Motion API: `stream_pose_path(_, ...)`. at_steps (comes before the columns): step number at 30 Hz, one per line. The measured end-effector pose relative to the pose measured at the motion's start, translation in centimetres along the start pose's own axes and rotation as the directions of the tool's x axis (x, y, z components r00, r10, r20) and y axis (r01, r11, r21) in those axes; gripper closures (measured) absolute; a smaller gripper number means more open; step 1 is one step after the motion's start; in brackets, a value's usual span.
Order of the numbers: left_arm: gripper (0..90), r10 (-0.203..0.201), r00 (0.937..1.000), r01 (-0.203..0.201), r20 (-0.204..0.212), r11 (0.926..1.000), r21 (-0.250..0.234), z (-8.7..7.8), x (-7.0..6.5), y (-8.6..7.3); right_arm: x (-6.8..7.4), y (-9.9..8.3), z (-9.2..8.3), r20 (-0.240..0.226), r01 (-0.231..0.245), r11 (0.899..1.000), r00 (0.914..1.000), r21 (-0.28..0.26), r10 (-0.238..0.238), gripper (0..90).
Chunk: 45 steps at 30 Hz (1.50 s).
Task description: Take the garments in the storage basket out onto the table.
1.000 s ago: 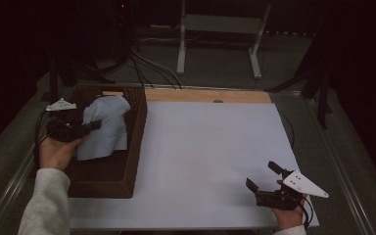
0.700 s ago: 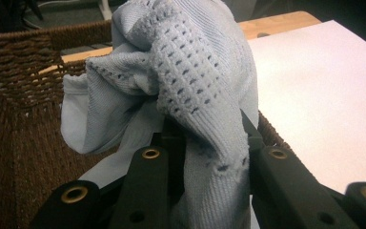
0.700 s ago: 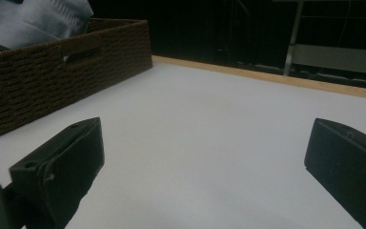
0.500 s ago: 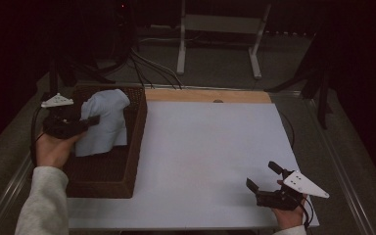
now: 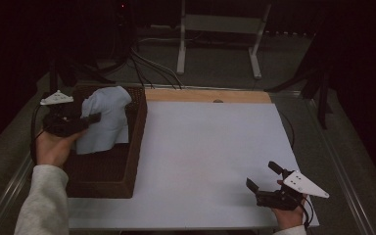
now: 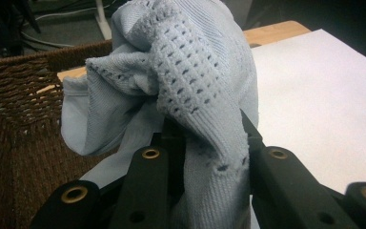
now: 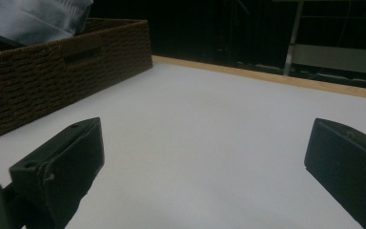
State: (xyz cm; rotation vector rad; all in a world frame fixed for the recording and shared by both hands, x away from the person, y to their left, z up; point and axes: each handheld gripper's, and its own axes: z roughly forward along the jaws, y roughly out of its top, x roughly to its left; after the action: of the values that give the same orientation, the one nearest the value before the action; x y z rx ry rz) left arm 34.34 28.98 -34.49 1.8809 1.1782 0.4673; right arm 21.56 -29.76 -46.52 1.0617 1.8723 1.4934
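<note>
White table surface (image 5: pixel 200 161) with a wooden strip (image 5: pixel 208 95) along its far edge, in a dark room; cables and a metal stand (image 5: pixel 220 34) lie beyond. Your left gripper (image 5: pixel 85 119) is clamped on the pale blue knit garment (image 5: pixel 105 120), lifted above the brown wicker basket (image 5: pixel 127 147) at the table's left. Your right gripper (image 5: pixel 267 178) rests near the front right edge with its 2 jaws apart

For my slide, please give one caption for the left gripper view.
Left hand-held gripper shut on a pale blue knitted cloth above a brown woven basket.
</note>
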Motion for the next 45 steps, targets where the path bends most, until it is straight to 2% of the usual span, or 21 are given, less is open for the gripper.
stream_pose_path(5,74.1,0.000,1.0000,0.000,0.006,1.0000,-0.006,0.0,-0.1,0.1,0.0,0.0,0.0,0.000,0.000,1.000,1.0000,0.000,0.000,0.0)
stream_pose_path(26,74.1,0.006,0.9970,-0.001,0.077,0.9982,-0.059,-0.4,-0.6,0.8,0.0,0.0,0.1,-0.003,0.002,1.000,1.0000,0.002,-0.002,0.0)
stream_pose_path(45,74.2,0.034,0.9929,-0.024,0.114,0.9959,-0.088,-0.3,-2.0,1.8,-0.1,0.0,0.0,-0.002,-0.001,1.000,1.0000,0.001,0.001,0.0)
